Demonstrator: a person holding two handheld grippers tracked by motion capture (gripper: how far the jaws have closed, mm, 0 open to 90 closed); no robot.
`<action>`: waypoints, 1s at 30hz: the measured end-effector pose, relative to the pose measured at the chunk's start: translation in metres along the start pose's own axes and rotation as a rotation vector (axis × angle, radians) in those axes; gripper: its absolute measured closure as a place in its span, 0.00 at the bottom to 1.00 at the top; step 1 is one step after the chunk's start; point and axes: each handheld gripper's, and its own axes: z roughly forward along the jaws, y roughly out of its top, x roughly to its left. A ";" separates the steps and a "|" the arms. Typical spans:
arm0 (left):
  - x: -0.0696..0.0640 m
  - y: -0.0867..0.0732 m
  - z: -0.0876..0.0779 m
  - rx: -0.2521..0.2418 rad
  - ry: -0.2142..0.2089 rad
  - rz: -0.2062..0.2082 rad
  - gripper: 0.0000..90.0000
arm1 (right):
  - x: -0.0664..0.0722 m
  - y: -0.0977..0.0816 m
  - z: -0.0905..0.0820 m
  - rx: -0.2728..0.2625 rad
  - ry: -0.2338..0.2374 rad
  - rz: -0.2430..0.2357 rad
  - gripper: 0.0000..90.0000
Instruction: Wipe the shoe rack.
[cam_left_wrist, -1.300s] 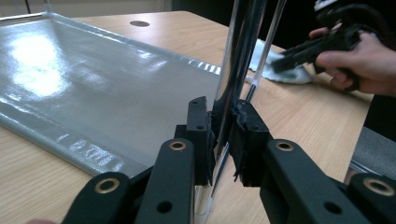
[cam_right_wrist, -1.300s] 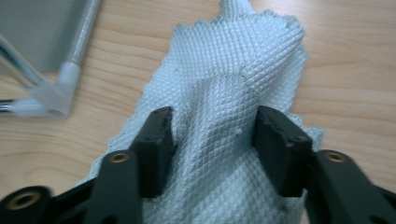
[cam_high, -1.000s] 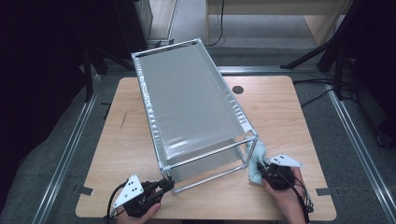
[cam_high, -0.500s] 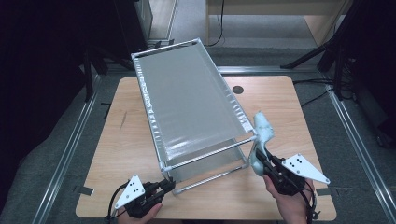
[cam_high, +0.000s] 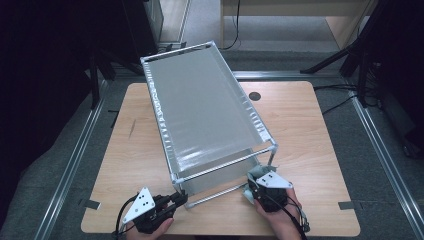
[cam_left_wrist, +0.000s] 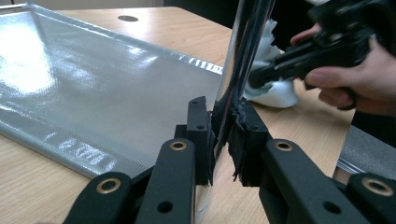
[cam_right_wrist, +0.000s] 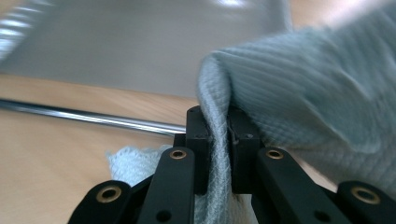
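Rack steadied, cloth at its near right corner.
Your left hand-held gripper (cam_left_wrist: 223, 135) is clamped on the metal rack (cam_high: 200, 105) front post, lower centre of the high view; your right hand-held gripper (cam_right_wrist: 218, 126) pinches the pale blue cloth (cam_right_wrist: 303, 88) on the desk (cam_high: 300, 125). No legible markings.

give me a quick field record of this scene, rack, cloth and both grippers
rack: chrome frame rack with grey shelf sheets, standing on the wooden table
left gripper: shut on the rack's near corner post
right gripper: shut on a pale blue cloth
cloth position: at the rack's near right leg, low by the table
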 end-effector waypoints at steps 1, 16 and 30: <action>0.000 0.000 0.000 0.001 0.002 0.002 0.88 | -0.001 -0.001 0.001 -0.003 -0.014 0.012 0.90; -0.001 0.000 0.001 0.003 0.005 0.006 0.88 | -0.005 0.040 -0.075 -0.442 -0.188 -0.043 0.90; -0.001 0.000 0.000 0.005 0.011 0.017 0.89 | -0.012 -0.001 -0.005 -0.090 -0.101 -0.033 0.90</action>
